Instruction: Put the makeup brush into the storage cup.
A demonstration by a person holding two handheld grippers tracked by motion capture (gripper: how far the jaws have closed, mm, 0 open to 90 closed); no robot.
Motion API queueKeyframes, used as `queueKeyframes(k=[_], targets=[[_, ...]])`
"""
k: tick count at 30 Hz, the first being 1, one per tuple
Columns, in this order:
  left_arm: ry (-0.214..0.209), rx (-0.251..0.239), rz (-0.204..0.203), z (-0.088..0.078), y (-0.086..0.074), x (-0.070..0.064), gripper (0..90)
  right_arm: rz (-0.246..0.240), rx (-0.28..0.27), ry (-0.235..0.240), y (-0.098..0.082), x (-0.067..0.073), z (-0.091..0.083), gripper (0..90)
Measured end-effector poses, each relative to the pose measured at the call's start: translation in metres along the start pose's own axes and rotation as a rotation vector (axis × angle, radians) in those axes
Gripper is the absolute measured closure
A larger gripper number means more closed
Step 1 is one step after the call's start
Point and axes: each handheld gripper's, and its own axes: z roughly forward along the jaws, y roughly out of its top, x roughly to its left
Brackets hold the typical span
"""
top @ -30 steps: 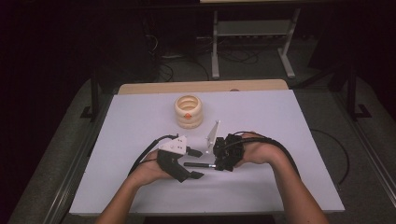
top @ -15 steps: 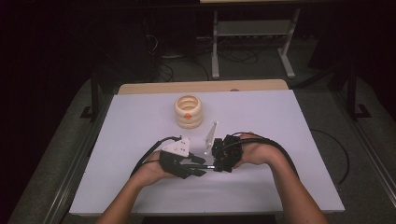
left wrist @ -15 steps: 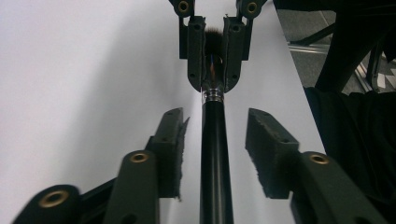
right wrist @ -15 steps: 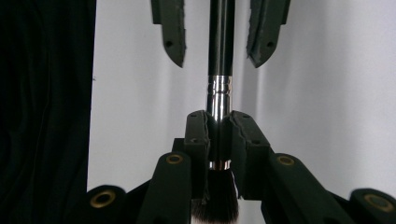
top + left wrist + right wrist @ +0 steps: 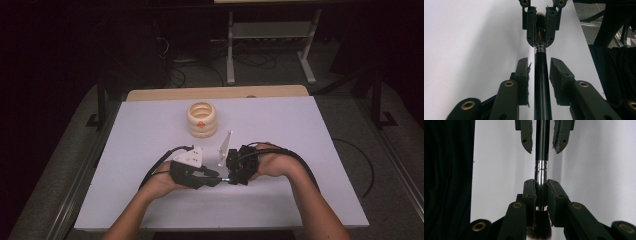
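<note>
I'm clamping one black-handled, silver-collared makeup brush (image 5: 541, 167) in my right gripper (image 5: 541, 192); my left gripper's (image 5: 541, 75) jaws, just closing, are straddling its handle, bristles half hidden.

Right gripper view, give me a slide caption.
Right gripper clamps the silver ferrule of a black-handled makeup brush; the left gripper straddles its handle, closing.

We see the stacked rings (image 5: 202, 119) far on the table (image 5: 310, 150); nearer, the left gripper (image 5: 212, 177) faces the right gripper (image 5: 230, 176), a brush (image 5: 541, 75) lying between them.

No readable text anywhere (none) — blank.
</note>
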Motion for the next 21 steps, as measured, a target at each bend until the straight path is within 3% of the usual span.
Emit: queueKeyframes(k=[13,18,21], targets=[[-0.009,0.016,0.007,-0.0002,-0.0003,-0.0001,77.7,-0.014,-0.006,-0.005,0.0004,0.0006,-0.0007,77.0],[-0.025,0.029,-0.021,0.0005,-0.0005,0.0001,78.3,-0.011,-0.002,-0.002,0.0007,0.0016,-0.0007,77.0],[-0.033,0.044,-0.015,-0.0009,-0.0005,0.0019,78.6,-0.017,-0.004,-0.002,0.0015,0.0018,0.0001,77.0]])
